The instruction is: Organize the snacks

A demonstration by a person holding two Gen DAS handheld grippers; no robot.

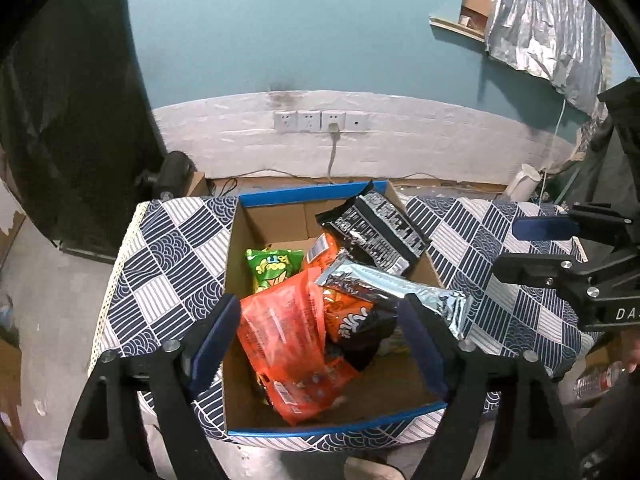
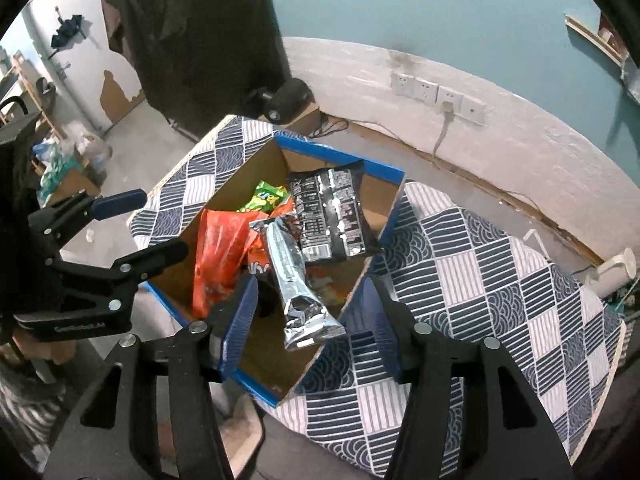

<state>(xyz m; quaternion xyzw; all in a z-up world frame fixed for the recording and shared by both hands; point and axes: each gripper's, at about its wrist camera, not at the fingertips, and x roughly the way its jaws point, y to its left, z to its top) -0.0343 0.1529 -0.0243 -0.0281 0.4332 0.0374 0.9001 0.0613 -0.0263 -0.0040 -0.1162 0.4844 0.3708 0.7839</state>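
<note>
Orange (image 1: 280, 328), green (image 1: 272, 266), black (image 1: 376, 236) and silver snack packets (image 1: 392, 286) lie piled inside the cardboard box (image 1: 236, 276).

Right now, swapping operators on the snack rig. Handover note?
Left claw: open, empty, above the near end of the cardboard box.
Right claw: open, empty, above the box's near corner.
Snacks in the box: orange bag, green bag, black bag, and silver bag lying on top, one end over the box rim.
Checked tablecloth: no snacks visible on it.
Done: every snack in view is boxed.
Left: maybe push the silver bag fully inside; check outside the views for stray packs.
</note>
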